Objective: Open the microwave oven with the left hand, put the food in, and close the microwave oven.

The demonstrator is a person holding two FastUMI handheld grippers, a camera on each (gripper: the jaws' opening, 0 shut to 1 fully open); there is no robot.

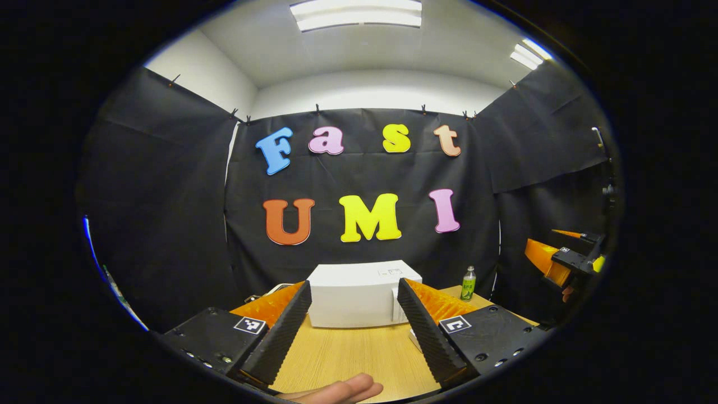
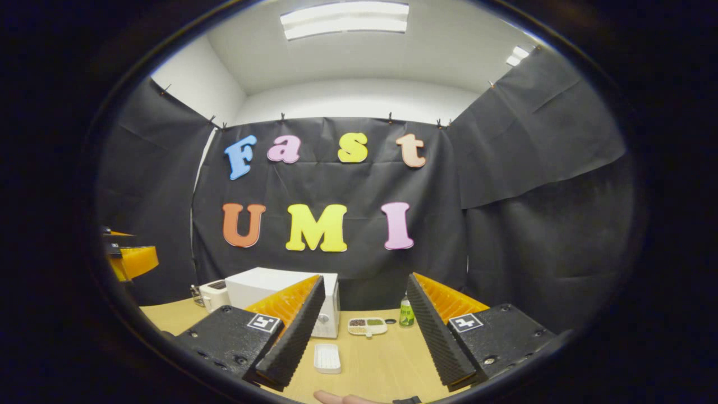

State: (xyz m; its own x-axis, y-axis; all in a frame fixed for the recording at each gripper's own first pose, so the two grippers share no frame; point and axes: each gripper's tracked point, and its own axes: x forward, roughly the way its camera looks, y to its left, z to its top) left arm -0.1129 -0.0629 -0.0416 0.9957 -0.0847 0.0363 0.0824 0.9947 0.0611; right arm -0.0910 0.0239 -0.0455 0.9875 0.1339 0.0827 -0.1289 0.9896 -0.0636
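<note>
In the left gripper view, the left gripper (image 1: 354,314) hangs wide open and empty, the closed white microwave oven (image 1: 359,294) straight beyond it on the table (image 1: 348,359).

In the right gripper view, the right gripper (image 2: 364,331) gapes empty too. The food tray (image 2: 367,325), seemingly compartmented, lies just right of the microwave oven.

microwave (image 1: 359,294) white | bottle (image 1: 468,283) green | table (image 1: 359,353) light wood
</note>
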